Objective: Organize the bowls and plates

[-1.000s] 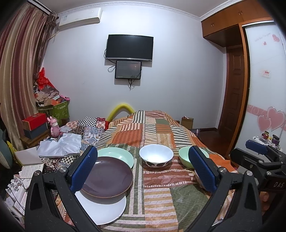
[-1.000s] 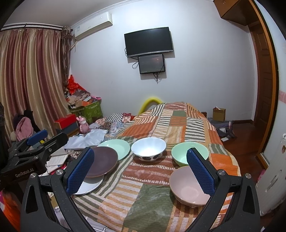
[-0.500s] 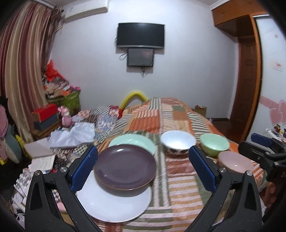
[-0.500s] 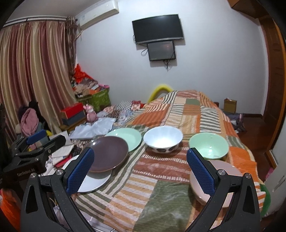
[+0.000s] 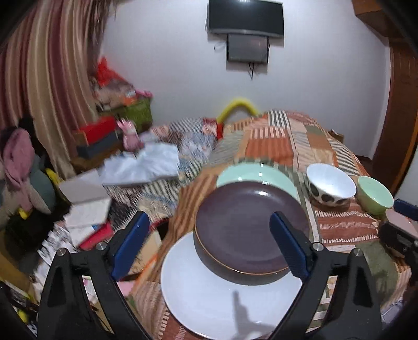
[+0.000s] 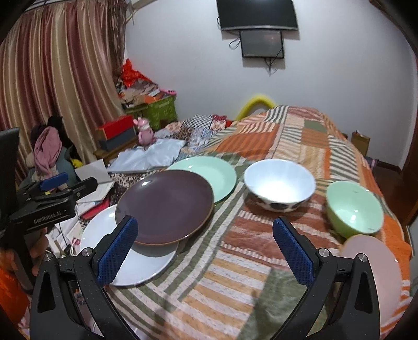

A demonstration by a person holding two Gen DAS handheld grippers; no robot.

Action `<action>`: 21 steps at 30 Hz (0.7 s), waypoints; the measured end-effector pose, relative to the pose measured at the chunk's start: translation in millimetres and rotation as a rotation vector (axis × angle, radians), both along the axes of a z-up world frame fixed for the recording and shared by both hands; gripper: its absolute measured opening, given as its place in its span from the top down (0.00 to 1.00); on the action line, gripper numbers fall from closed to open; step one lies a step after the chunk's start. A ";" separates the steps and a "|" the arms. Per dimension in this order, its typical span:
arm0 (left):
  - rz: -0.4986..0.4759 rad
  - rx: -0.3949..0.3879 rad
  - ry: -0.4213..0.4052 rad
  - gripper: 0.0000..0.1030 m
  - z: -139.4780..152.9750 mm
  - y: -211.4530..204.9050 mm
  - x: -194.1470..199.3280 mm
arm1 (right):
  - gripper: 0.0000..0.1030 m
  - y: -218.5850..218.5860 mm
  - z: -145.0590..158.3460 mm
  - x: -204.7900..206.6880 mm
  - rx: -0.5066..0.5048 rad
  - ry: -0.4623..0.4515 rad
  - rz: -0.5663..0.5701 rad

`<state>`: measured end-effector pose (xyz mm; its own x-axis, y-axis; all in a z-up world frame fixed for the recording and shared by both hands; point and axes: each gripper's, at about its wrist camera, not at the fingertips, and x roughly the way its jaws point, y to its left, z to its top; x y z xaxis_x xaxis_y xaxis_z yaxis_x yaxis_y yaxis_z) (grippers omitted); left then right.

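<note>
A dark purple plate (image 5: 248,225) (image 6: 164,205) lies on the bed, overlapping a white plate (image 5: 222,295) (image 6: 125,251) in front and a mint green plate (image 5: 254,175) (image 6: 209,171) behind. To the right stand a white spotted bowl (image 5: 329,185) (image 6: 279,187), a green bowl (image 5: 375,194) (image 6: 354,206) and a pink bowl (image 6: 373,264). My left gripper (image 5: 209,248) is open and empty, just above the near-left edge of the purple and white plates. My right gripper (image 6: 203,251) is open and empty, over the quilt in front of the white bowl.
The patchwork quilt (image 6: 287,136) covers the bed. Left of the bed lie papers, books and boxes (image 5: 86,206), a pink toy (image 6: 145,132) and a striped curtain (image 6: 52,78). A television (image 6: 257,14) hangs on the far wall.
My left gripper moved left and down toward the stacked plates, which now fill its view. My right gripper moved lower and closer to the quilt. Both stayed open.
</note>
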<state>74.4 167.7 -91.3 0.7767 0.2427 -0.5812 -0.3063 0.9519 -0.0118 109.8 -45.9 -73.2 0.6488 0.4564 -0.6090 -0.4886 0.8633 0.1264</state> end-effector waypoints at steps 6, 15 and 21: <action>-0.018 -0.085 0.094 0.13 -28.2 37.0 32.9 | 0.00 19.2 -17.4 18.4 -0.028 0.054 0.016; -0.043 -0.170 0.231 0.32 -65.7 64.9 68.9 | 0.15 37.7 -40.3 44.3 -0.041 0.140 0.015; -0.092 -0.193 0.275 0.53 -75.8 69.6 82.4 | 0.33 47.9 -58.7 61.2 -0.034 0.226 0.016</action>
<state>156.8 237.3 -167.1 0.5980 0.0445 -0.8003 -0.2360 0.9640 -0.1227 171.0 2.0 -131.9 0.4871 0.4425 -0.7529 -0.4652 0.8611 0.2052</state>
